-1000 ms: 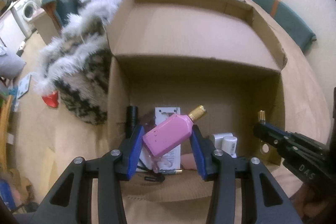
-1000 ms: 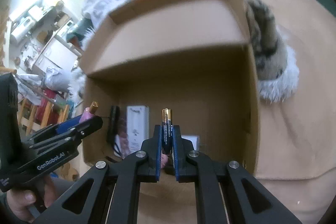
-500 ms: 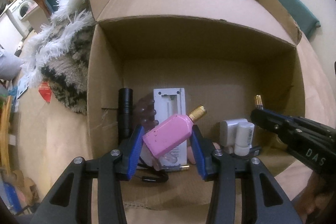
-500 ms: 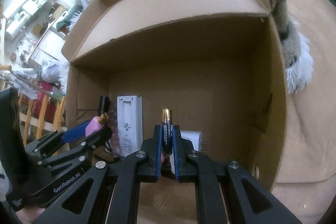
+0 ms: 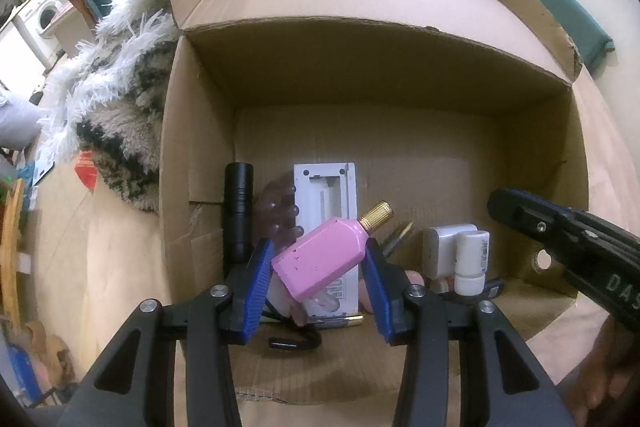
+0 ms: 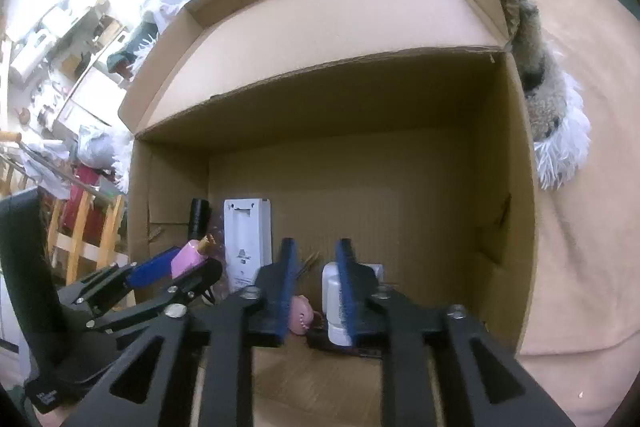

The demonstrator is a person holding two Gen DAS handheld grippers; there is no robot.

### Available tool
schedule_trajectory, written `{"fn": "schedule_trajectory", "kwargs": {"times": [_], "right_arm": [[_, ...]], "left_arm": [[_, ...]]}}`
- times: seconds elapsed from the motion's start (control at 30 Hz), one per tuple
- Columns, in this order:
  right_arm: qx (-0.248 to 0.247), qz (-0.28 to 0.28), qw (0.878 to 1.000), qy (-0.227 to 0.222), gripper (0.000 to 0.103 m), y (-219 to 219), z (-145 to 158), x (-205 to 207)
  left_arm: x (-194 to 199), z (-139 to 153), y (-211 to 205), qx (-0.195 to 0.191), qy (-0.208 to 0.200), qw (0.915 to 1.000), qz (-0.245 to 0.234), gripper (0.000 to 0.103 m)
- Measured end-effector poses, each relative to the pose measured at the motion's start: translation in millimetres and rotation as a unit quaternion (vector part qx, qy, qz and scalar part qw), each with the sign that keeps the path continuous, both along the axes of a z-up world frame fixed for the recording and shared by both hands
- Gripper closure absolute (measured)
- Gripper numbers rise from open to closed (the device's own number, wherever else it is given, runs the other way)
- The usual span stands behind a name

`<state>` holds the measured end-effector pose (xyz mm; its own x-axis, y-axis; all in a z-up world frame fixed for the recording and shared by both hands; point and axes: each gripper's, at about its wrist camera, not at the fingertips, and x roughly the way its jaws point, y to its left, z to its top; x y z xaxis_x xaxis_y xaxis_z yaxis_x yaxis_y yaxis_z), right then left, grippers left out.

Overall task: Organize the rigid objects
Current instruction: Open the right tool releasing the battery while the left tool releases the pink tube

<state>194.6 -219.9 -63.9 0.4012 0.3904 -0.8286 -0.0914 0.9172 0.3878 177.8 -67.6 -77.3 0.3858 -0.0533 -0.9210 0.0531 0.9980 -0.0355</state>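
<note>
The left hand-held gripper (image 5: 318, 277) is pinching a pink bottle (image 5: 320, 263) tilted over the near edge of the cardboard box (image 5: 400, 147). The right hand-held gripper (image 6: 316, 287) is sitting spread and holding nothing, just above a white tube (image 6: 334, 301). Farther back, a black flashlight (image 5: 238, 211) and a white device (image 5: 326, 195) are lying on the box floor.

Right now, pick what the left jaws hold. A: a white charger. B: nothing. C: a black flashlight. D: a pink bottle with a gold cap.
D: in the left wrist view the left gripper has its blue jaws clamped on the pink bottle, gold cap tilted up to the right, above the cardboard box.
</note>
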Motion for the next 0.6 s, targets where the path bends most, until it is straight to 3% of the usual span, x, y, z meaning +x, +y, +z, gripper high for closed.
{"fn": "schedule_trajectory", "kwargs": {"times": [0.1, 0.13, 0.2, 0.27, 0.37, 0.5, 0.6], "right_arm": [[0.01, -0.007, 1.0, -0.004, 0.05, -4.5, 2.7, -0.3], [0.014, -0.008, 1.0, -0.007, 0.049, -5.7, 4.2, -0.4], [0.019, -0.01, 1.0, -0.01, 0.047, -7.0, 5.6, -0.1], [0.023, -0.015, 1.0, -0.013, 0.034, -9.0, 7.2, -0.1], [0.026, -0.022, 0.999, -0.02, 0.029, -11.0, 11.3, -0.4], [0.034, -0.036, 0.998, -0.03, 0.01, -16.1, 15.7, 0.3], [0.04, -0.042, 0.998, -0.035, 0.007, -19.5, 18.3, -1.2]], "left_arm": [[-0.4, 0.3, -2.7, 0.005, -0.003, 1.0, -0.005, 0.062], [-1.1, 1.9, -4.4, 0.005, -0.006, 1.0, -0.005, 0.061], [-1.7, 6.0, -5.7, 0.003, -0.014, 0.9999, -0.007, 0.05], [-3.6, 12.1, -6.3, 0.004, -0.024, 0.9997, -0.005, 0.036], [-5.7, 19.4, -7.2, 0.006, -0.036, 0.9993, -0.009, 0.036], [-8.6, 24.6, -3.2, 0.007, -0.038, 0.9992, -0.009, 0.036], [-13.6, 33.6, 6.1, -0.01, -0.023, 0.9997, 0.005, 0.036]]}}
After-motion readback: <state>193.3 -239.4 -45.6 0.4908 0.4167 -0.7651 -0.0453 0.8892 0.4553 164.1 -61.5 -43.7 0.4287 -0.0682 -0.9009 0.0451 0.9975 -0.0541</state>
